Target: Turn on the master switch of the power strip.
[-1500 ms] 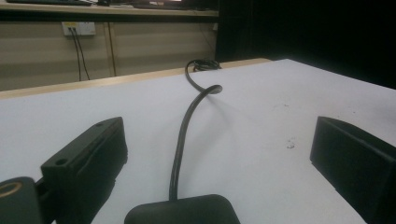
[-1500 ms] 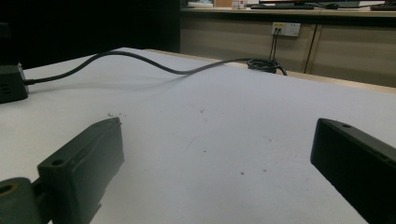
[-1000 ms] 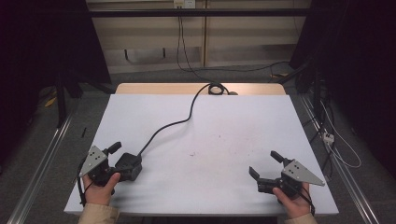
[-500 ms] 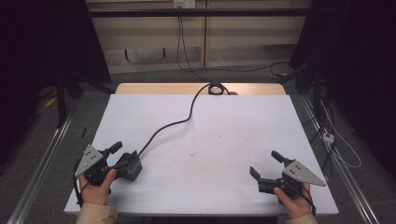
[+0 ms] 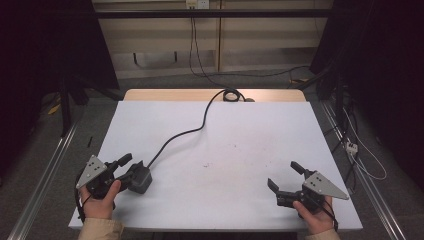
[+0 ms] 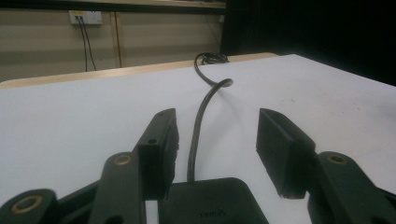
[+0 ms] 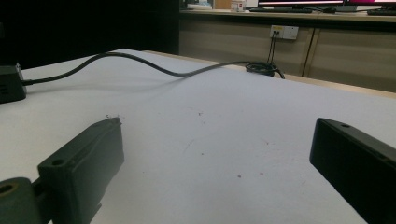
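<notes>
Left gripper (image 5: 131,166), jaws apart, straddles the black adapter (image 5: 139,179) at seven o'clock; closing may skid it. Right gripper (image 5: 284,179) spread, empty.

Matt white top, matt black plastic parts.
Table (image 5: 220,150) is covered w/ a smooth matt white sheet, lightly speckled w/ small dark marks; a bare wood-look strip (image 5: 170,94) is seen along its far edge. Black box (image 6: 210,203) appears to be smooth matt plastic w/ a faint embossed logo; its cable (image 5: 185,132) looks rubbery w/ a slight sheen. Left gripper (image 6: 217,140) & right gripper (image 7: 217,172) jaws look like matt black plastic; brass-coloured metal inserts are seen at the left one's joints. 2 grey matt plates (image 5: 91,170) are seen on top.
</notes>
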A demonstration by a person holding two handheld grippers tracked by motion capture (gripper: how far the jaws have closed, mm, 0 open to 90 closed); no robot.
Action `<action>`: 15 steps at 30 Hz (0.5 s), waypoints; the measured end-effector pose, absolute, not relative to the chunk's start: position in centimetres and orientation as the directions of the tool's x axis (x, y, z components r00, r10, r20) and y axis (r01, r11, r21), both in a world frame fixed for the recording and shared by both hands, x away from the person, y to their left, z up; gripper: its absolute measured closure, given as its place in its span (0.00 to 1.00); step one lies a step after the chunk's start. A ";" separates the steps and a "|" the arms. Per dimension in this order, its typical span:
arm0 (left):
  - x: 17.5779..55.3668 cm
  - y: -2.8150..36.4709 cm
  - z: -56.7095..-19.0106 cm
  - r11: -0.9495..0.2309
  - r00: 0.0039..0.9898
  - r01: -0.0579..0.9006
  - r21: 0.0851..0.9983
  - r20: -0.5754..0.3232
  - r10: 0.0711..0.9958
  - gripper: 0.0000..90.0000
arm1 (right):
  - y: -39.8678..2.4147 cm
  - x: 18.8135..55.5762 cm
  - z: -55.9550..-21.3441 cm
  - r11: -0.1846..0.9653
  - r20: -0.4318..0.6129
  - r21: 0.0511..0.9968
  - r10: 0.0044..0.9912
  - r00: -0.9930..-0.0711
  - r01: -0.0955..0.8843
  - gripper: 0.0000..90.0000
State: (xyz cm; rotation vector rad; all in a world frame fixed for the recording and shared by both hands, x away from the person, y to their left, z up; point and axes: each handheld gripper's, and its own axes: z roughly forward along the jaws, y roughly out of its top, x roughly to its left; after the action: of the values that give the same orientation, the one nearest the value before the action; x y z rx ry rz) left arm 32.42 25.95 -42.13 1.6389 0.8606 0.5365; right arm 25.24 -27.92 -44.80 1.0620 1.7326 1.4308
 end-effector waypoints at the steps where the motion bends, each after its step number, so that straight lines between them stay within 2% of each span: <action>1: 32.4 26.0 -42.1 -0.081 0.627 0.255 0.964 -0.101 0.772 0.55 | -27.9 25.2 -44.8 0.079 0.016 0.980 0.885 -0.465 0.183 0.03; 15: 32.4 26.7 -42.0 -0.108 0.669 0.259 0.960 -0.097 0.737 0.72 | -27.9 25.2 -44.8 0.081 0.014 0.980 0.885 -0.465 0.182 0.03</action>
State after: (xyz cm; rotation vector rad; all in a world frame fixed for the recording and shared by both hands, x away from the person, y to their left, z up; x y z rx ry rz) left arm 32.37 26.72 -41.99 1.6766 0.8187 0.4932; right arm 25.22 -27.92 -44.78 1.0605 1.7331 1.4289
